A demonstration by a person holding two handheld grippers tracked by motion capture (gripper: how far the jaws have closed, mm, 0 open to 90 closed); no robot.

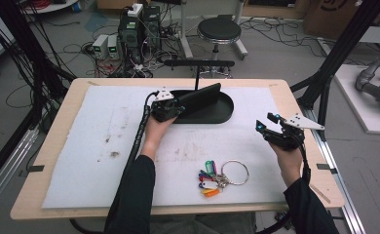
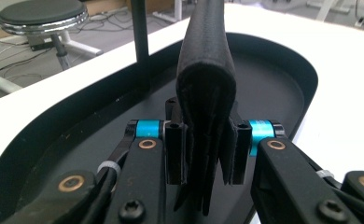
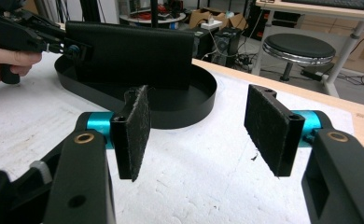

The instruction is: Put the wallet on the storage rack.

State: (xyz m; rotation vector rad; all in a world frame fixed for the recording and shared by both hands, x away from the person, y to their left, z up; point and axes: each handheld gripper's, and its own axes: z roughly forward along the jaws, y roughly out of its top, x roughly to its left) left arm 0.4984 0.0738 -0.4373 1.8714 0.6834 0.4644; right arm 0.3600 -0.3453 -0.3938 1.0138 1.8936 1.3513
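The black oval tray (image 1: pixel 225 111) sits on the far half of the white foam mat (image 1: pixel 105 146), and all positions below are given relative to it. A black folded wallet (image 1: pixel 200 96) stands on edge over the tray, tilted, its far end higher than its near end. The left gripper (image 1: pixel 178 106), at the tray's left end, is clamped on the wallet's near end; in the left gripper view, both pads (image 2: pixel 174 151) press against the wallet (image 2: pixel 207 84) from either side. The right gripper (image 1: pixel 268 123) hovers to the right of the tray, well apart from it, jaws spread with nothing between them. A bunch of coloured key tags (image 1: pixel 208 179) on a metal ring (image 1: pixel 235 172) lies on the mat nearer the person than the tray.
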